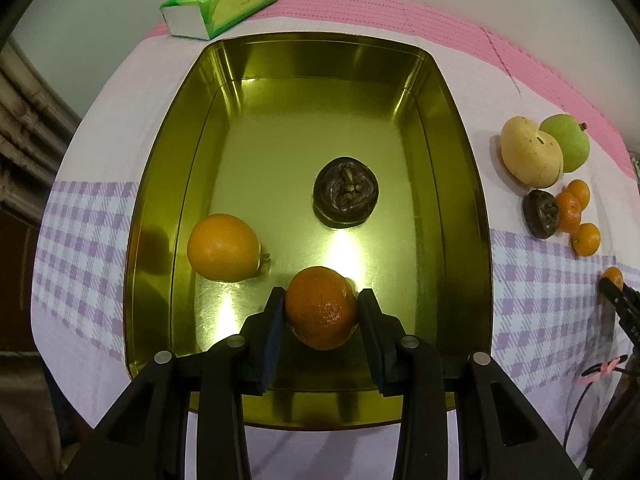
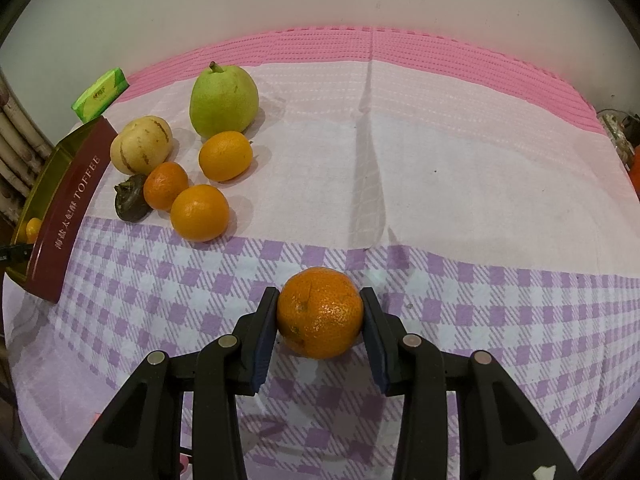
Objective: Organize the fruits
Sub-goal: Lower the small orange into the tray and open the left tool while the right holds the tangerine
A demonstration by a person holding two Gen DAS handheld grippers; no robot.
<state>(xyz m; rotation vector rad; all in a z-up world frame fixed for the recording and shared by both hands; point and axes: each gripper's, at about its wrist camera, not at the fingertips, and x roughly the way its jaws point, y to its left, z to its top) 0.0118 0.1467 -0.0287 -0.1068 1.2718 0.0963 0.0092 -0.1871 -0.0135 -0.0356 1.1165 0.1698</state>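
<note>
Gripping 1 round orange tangerine (image 1: 321,307) between its pads, the left gripper (image 1: 321,308) hangs over the gold metal tin (image 1: 460,184) at lower centre, likely to set it beside the orange (image 1: 223,247) and dark wrinkled fruit (image 1: 346,191) already inside. At lower centre of its view, the right gripper (image 2: 320,314) clamps another tangerine (image 2: 320,313) above the purple checked cloth (image 2: 500,312); 6 fruits wait upper left.

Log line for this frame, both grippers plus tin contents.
left gripper: shut on mandarin over tin | right gripper: shut on tangerine | in tin: orange, dark fruit
</note>
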